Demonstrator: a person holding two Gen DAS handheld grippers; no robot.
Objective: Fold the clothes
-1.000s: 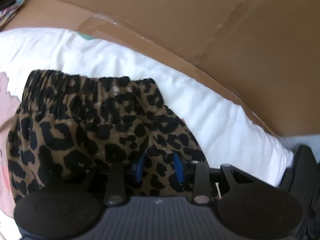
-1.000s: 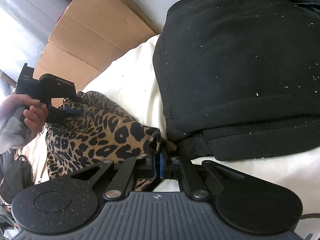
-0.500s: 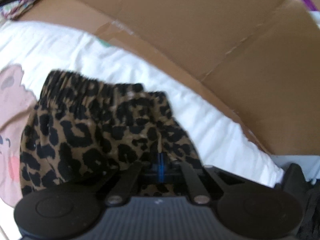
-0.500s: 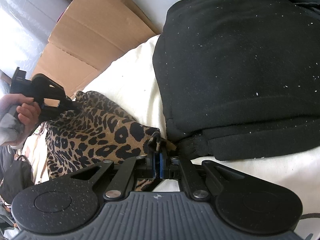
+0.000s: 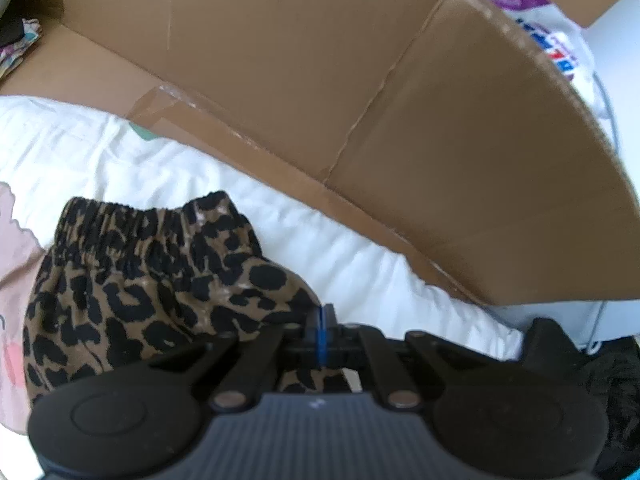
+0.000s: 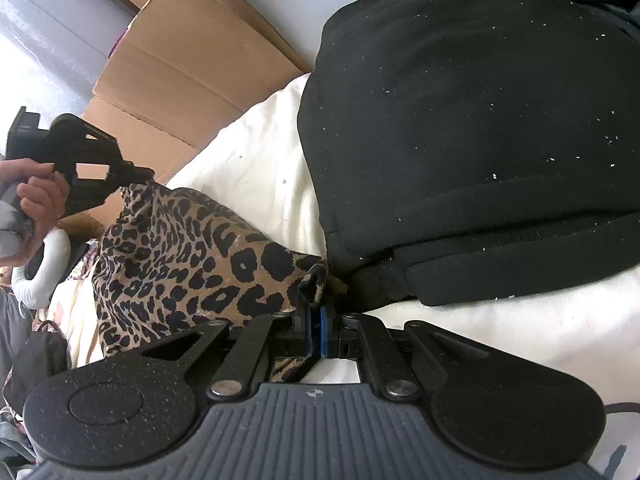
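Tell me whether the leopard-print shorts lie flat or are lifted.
Partly lifted: the left gripper and right gripper, both shut, pinch the leopard-print shorts at opposite ends.

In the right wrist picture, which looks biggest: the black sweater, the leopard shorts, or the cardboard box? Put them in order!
1. Black sweater, by far the biggest.
2. Leopard shorts.
3. Cardboard box.
The shorts and box look nearly alike, and the box lies farther from the camera, so it may really be bigger.

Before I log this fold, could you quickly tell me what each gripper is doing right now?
Left gripper: closed on an edge of the leopard-print shorts.
Right gripper: closed on another corner of the same shorts.
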